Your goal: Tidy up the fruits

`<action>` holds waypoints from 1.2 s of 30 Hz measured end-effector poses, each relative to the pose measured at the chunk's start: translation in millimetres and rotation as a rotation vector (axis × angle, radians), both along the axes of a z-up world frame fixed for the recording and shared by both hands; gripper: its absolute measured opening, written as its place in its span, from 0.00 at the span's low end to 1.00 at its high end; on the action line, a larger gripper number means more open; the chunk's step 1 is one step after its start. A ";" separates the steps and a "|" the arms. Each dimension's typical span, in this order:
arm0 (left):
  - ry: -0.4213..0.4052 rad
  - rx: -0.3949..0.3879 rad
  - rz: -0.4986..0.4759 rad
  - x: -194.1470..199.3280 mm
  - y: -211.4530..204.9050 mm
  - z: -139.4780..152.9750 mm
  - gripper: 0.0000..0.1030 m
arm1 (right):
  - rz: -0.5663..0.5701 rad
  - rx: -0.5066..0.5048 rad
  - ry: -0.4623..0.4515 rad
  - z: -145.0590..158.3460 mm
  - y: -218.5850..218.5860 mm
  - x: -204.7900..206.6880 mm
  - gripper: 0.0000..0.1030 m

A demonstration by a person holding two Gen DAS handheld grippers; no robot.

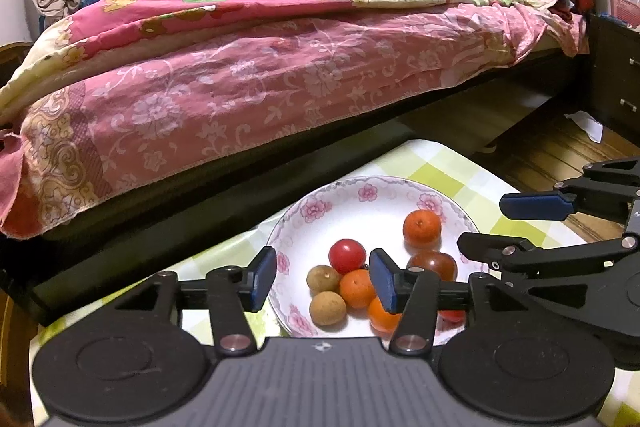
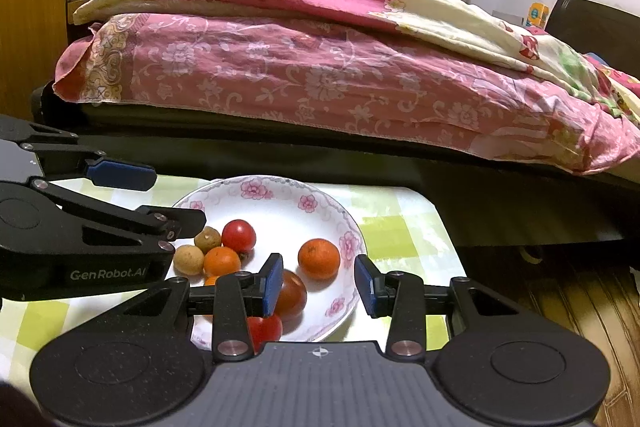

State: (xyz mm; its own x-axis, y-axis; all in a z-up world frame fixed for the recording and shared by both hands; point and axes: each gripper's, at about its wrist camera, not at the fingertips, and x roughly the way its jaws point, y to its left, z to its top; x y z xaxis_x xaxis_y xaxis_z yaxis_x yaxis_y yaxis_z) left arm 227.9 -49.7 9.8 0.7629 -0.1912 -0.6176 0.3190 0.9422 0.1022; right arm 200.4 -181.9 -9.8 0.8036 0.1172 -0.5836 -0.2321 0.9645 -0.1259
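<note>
A white floral plate [image 1: 352,203] [image 2: 280,197] sits on a green-checked tablecloth and holds several small fruits: oranges [image 1: 421,228] [image 2: 319,259], red tomatoes [image 1: 347,255] [image 2: 239,235], a dark tomato [image 1: 434,264] [image 2: 294,293] and brown longans [image 1: 327,308] [image 2: 189,259]. My left gripper [image 1: 322,284] is open and empty, just above the plate's near-left part. My right gripper [image 2: 319,285] is open and empty above the plate's near-right part, with the orange beyond its gap. Each gripper shows in the other's view: the right one [image 1: 532,223], the left one [image 2: 132,197].
A bed with a pink floral quilt [image 1: 240,75] [image 2: 320,67] runs close behind the table. The table edge [image 1: 520,187] drops to a wooden floor [image 2: 560,307] on the right. A dark nightstand [image 1: 616,75] stands far right.
</note>
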 end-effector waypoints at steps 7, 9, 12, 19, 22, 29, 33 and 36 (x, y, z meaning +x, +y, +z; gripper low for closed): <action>0.001 -0.006 0.011 -8.1 -1.3 3.1 0.63 | -0.012 0.003 0.002 1.0 -0.9 -9.0 0.34; -0.002 -0.005 0.015 -10.4 -1.6 4.5 0.65 | -0.015 0.004 -0.002 1.8 -1.3 -11.3 0.35; -0.002 -0.006 0.020 -14.7 -1.7 5.8 0.67 | -0.024 0.007 -0.006 3.6 -2.8 -14.5 0.36; -0.007 -0.003 0.035 -26.6 0.3 9.2 0.73 | -0.044 0.020 -0.006 5.9 -5.7 -24.4 0.39; -0.010 -0.011 0.048 -32.5 2.7 10.5 0.78 | -0.050 0.026 -0.004 6.9 -5.5 -29.4 0.39; 0.000 -0.022 0.077 -48.4 8.3 7.7 0.91 | -0.063 0.036 0.002 7.3 -7.4 -44.5 0.40; 0.000 -0.006 0.090 -58.4 9.7 4.5 0.95 | -0.072 0.046 0.010 7.1 -7.9 -52.6 0.40; 0.002 -0.005 0.096 -63.6 10.5 3.5 0.96 | -0.074 0.048 0.015 6.9 -7.5 -59.0 0.40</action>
State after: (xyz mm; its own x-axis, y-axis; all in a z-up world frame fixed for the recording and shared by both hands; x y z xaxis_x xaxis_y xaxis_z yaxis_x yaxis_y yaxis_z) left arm 164.4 -39.3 13.3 0.7767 -0.1203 -0.6183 0.2270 0.9691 0.0966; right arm 141.4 -189.4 -2.9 0.8021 0.0859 -0.5910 -0.1616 0.9839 -0.0764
